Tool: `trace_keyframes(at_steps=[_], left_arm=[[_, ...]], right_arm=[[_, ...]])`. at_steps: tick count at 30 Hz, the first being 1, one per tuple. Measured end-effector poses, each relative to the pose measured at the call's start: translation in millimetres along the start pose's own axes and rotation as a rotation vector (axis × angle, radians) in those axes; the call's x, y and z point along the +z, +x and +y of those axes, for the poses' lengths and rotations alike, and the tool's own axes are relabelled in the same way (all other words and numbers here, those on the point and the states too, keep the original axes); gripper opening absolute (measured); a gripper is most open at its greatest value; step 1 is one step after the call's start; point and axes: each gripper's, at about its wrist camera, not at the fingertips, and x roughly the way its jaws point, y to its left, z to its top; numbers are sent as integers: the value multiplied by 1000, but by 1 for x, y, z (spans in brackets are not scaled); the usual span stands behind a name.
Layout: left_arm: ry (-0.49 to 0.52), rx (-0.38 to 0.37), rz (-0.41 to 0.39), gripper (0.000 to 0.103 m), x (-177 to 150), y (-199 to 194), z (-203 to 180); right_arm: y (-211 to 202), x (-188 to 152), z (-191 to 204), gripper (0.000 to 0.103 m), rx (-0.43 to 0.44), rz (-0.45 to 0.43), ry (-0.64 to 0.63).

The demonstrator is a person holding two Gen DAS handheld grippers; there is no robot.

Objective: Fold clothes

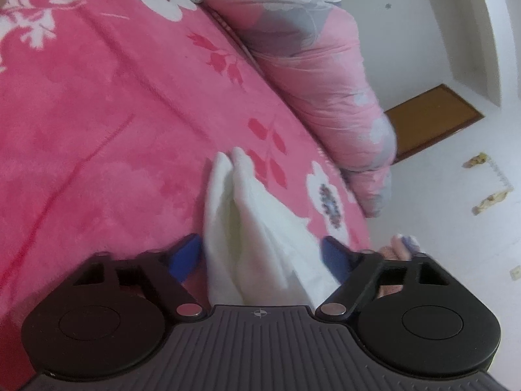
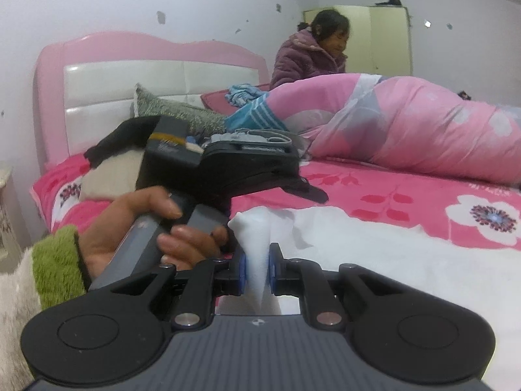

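Nearest the right wrist camera, the right gripper has its blue pads pressed from both sides on a bunched fold of the white soft fabric garment, jaws nearly together with the cloth pinched between them. That garment spreads flat to the right across the pink fleece bedspread with white flower print. Immediately left of this gripper, a hand in a green fuzzy cuff grips the grey handle of the left gripper, which reaches across the bed above the cloth.

Left wrist view: jaws stand apart, blue pads on either side of a gathered peak of the same white garment; the left pad lies close against the fabric, the right one just beside it (contact cannot be confirmed).

Background: a rolled pink and grey quilt along the far side, a pink headboard with white padded panels, piled clothes, and a seated person in a purple padded coat.
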Motion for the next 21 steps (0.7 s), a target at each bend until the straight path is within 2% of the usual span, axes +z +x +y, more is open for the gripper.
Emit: trace_keyframes(at_steps=[2, 4, 7, 11, 18, 21], left_arm=[[27, 24, 1, 57, -2, 2, -2], [57, 43, 3, 56, -4, 4, -5], [106, 50, 19, 57, -7, 7, -10], [149, 22, 49, 62, -13, 5, -13], [203, 33, 53, 60, -21, 3, -17], [207, 27, 60, 60, -22, 2, -18]], right_arm=[[-2, -2, 3, 17, -3, 1, -24], [-5, -5, 4, 20, -4, 0, -30], [-11, -8, -1, 24, -3, -1, -2], [-13, -11, -10, 24, -1, -1, 51], [-24, -12, -23, 25, -1, 0, 102], [-46, -10, -43, 33, -5, -31, 171]])
